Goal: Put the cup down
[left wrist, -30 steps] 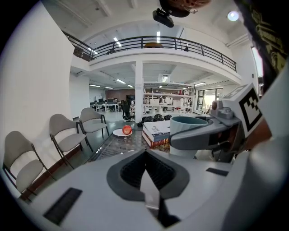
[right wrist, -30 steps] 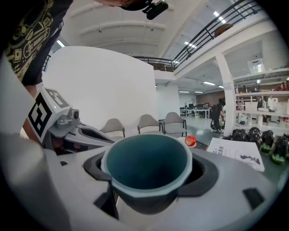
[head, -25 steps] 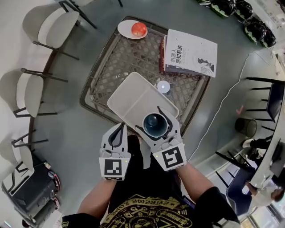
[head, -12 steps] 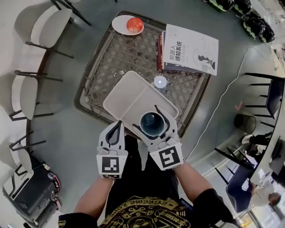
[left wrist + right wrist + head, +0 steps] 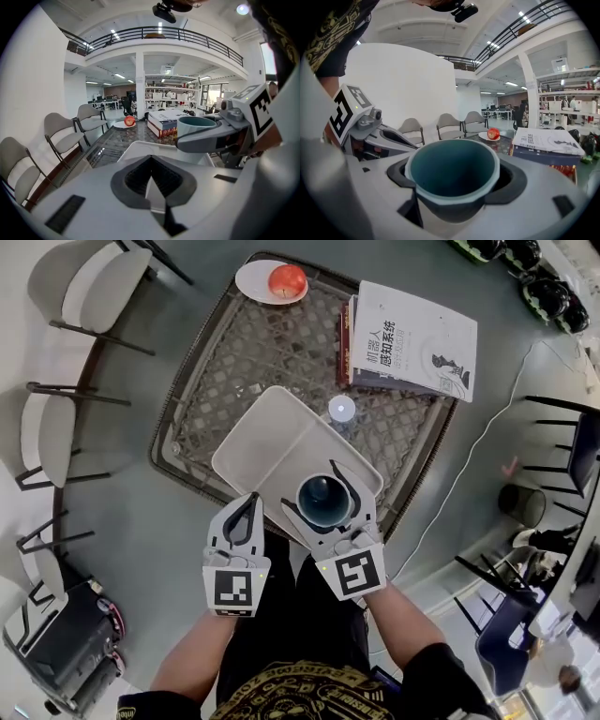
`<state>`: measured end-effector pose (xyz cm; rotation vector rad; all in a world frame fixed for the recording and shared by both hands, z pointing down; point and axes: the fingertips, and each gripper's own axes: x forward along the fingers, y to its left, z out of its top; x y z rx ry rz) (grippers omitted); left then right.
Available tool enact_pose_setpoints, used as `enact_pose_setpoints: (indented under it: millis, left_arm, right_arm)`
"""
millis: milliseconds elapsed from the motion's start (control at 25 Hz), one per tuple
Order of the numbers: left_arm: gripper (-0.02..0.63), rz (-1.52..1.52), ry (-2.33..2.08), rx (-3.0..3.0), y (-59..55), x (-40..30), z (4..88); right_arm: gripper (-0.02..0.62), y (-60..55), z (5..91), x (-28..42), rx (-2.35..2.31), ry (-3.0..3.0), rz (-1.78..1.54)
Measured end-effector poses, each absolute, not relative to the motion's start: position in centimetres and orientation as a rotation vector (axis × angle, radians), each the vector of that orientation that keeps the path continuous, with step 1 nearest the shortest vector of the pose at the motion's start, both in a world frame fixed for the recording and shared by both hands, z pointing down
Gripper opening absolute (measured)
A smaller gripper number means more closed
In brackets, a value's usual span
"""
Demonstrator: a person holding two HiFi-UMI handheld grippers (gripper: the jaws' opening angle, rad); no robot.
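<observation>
A cup (image 5: pixel 325 502) with a dark teal inside sits upright between the jaws of my right gripper (image 5: pixel 324 491), which is shut on its sides. It hangs over the near corner of a white tray (image 5: pixel 267 442) on the table. The right gripper view shows the cup (image 5: pixel 454 171) filling the space between the jaws. My left gripper (image 5: pixel 250 502) is just left of it, off the tray's near edge, shut and empty. In the left gripper view its jaws meet (image 5: pixel 151 180), and the cup (image 5: pixel 197 125) shows to the right.
The wicker-patterned glass table (image 5: pixel 225 367) carries a plate with a red apple (image 5: pixel 288 280), a stack of books (image 5: pixel 412 334) and a small white round thing (image 5: pixel 342 410) beside the tray. Grey chairs (image 5: pixel 89 287) stand to the left. A cable runs over the floor at right.
Both grippers and the cup hold almost the same place. The table and tray have shifted slightly in the head view.
</observation>
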<state>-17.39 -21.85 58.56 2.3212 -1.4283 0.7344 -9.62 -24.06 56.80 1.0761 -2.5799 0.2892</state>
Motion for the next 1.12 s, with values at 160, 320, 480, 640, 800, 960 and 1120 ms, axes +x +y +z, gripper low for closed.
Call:
enact_pose_setpoints:
  millis: [160, 320, 480, 640, 800, 960, 1120]
  left_arm:
    - [-0.003, 0.727, -1.436, 2.308, -21.9, -17.2, 59.3]
    - [-0.003, 0.726, -1.442, 2.303, -21.8, -17.2, 59.6]
    - [-0.003, 0.727, -1.45, 2.295, -21.7, -17.3, 59.9]
    - [-0.003, 0.71, -1.471, 2.289, -22.1, -17.4, 60.1]
    - [-0.003, 0.715, -1.48, 2.277, -22.1, -17.5, 60.3]
    - [-0.003, 0.705, -1.493, 2.269, -22.3, -17.4, 60.4]
    - [-0.003, 0.707, -1.509, 2.261, -22.5, -17.7, 60.6]
  right_arm:
    - [0.38, -24.0, 57.8, -9.6, 1.062, -2.577, 0.289]
    - [0.38, -24.0, 58.7, -9.6, 1.057, -2.575, 0.29]
    - [0.38, -24.3, 59.0, -9.6, 1.061, -2.582, 0.282]
    - [0.38, -24.5, 59.5, -9.7, 1.062, -2.589, 0.283]
    - [0.38, -24.7, 60.0, -9.7, 1.054, -2.588, 0.273]
    - [0.38, -25.0, 60.4, -9.7, 1.06, -2.592, 0.267]
    - [0.38, -25.3, 60.7, -9.9, 1.061, -2.6, 0.262]
